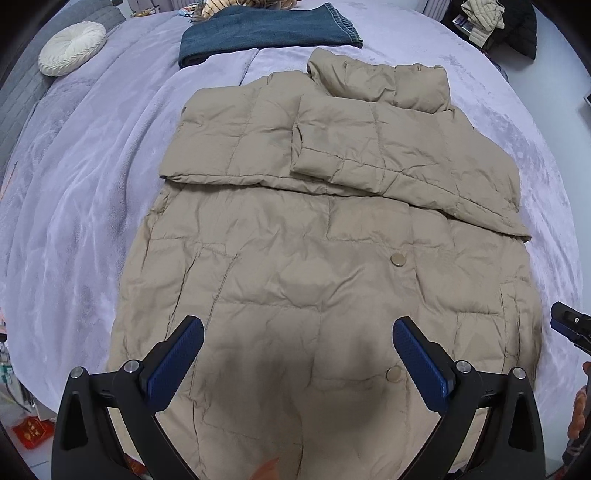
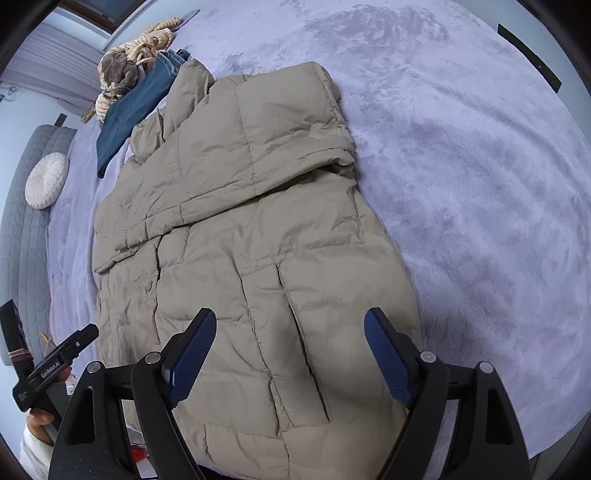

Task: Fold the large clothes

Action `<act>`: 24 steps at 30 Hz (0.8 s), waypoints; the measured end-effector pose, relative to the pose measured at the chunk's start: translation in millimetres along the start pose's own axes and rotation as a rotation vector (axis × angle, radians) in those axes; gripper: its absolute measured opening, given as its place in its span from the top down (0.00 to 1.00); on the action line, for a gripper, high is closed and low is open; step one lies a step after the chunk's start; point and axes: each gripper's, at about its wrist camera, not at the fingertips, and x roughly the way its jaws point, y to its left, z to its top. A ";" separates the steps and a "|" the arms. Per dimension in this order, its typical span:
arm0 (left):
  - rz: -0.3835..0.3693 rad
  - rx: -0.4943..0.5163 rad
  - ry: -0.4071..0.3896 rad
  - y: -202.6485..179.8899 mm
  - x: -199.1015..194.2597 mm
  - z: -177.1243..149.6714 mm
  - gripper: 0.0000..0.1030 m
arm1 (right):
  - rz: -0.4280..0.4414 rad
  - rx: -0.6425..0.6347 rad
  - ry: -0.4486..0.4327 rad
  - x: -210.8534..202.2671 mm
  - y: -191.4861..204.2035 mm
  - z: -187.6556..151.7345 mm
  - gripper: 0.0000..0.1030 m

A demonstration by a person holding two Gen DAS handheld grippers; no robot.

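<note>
Both my claws wide, holding nothing: left gripper and right gripper hover over the beige puffer coat's hem. Coat's long axis runs away toward the jeans; sleeves look folded in, probably.

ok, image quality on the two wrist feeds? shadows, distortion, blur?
Left wrist: sharp, soft even light, a gripper shadow on the coat between the open jaws; heavy fisheye curves the bed. Right wrist: same soft light and bending, black vignette corners, no glare or motion blur.
</note>
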 end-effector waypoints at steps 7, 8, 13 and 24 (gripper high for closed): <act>-0.010 -0.017 0.003 18.0 -3.3 -17.9 0.01 | 0.017 -0.010 -0.001 -1.6 14.4 -19.2 0.00; -0.017 -0.015 0.004 21.2 -3.3 -20.7 0.01 | 0.018 -0.009 -0.008 -2.0 16.4 -22.0 0.00; -0.059 0.003 0.022 37.6 -1.0 -38.8 0.01 | 0.012 0.005 -0.013 0.3 26.8 -41.1 0.00; -0.132 -0.044 0.087 92.9 8.8 -95.1 0.01 | 0.054 0.140 -0.030 6.1 18.7 -106.1 0.00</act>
